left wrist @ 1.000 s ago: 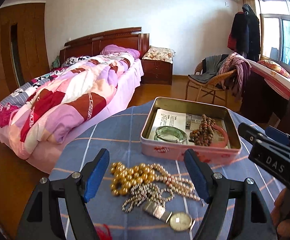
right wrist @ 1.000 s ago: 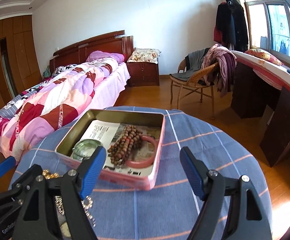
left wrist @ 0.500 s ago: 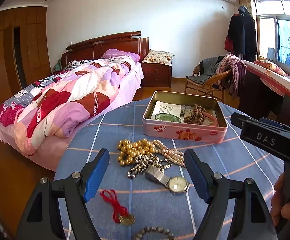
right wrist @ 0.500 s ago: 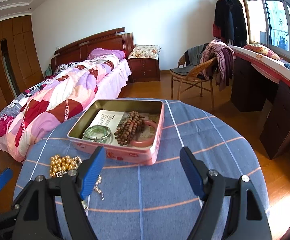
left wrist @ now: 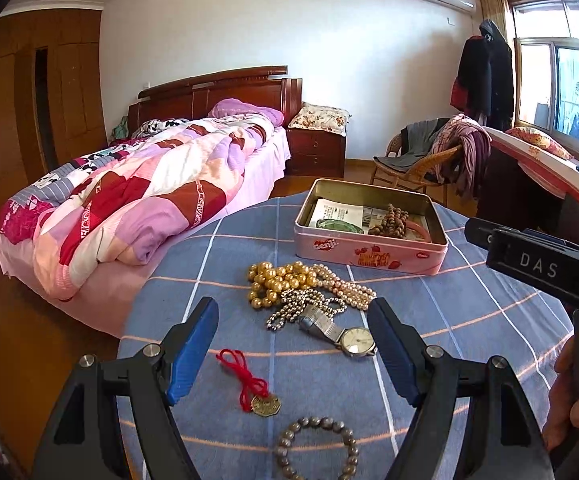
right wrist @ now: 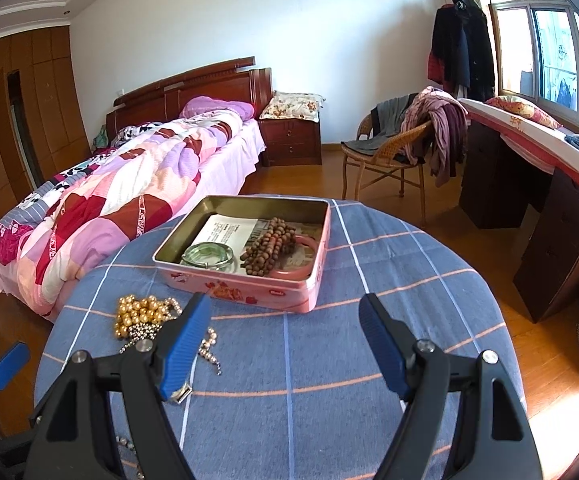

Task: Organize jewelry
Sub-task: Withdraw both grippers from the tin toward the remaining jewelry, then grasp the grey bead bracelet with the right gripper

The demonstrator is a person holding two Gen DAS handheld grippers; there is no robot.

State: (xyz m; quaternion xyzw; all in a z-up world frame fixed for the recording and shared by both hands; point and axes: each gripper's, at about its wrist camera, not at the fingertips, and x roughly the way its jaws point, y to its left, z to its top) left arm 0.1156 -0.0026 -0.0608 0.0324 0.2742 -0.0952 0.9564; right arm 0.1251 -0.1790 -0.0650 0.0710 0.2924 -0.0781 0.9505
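- The left hand-held gripper [left wrist: 292, 344] hangs released over the tabletop [left wrist: 469, 312], blue pads spread wide with nothing between them; the right hand-held gripper [right wrist: 283, 338] is likewise released and empty.
- Against a second ago, both views have backed away from the tin [left wrist: 369, 252]: it looks smaller and farther, and more blue checked cloth shows in front of it.
- The left view now takes in a red cord with a brass charm [left wrist: 249, 384] and a dark bead bracelet [left wrist: 316, 450], neither in frame a second ago.
- Loose jewelry sits in a heap just in front of the tin: gold bead strand [left wrist: 277, 284], pink pearl strand [left wrist: 345, 288], silver ball chain [left wrist: 297, 310], touching and tangled; the wristwatch [left wrist: 345, 334] lies just beside them.
- Inside the tin: a green bangle [right wrist: 209, 256], brown prayer beads [right wrist: 269, 246] and a pink bangle [right wrist: 297, 258] on printed paper.
- From the right view, the left pad covers part of the heap; only the watch clasp [right wrist: 181, 393] peeks out below it. The dark bracelet is cut off at the bottom edge of the left view.
- A person's hand [left wrist: 569, 412] on the right tool shows only in part at the left view's right edge.
- The tabletop's right half lies bare; its round edge drops to wooden floor, with the bed [right wrist: 109, 196] near on the left.
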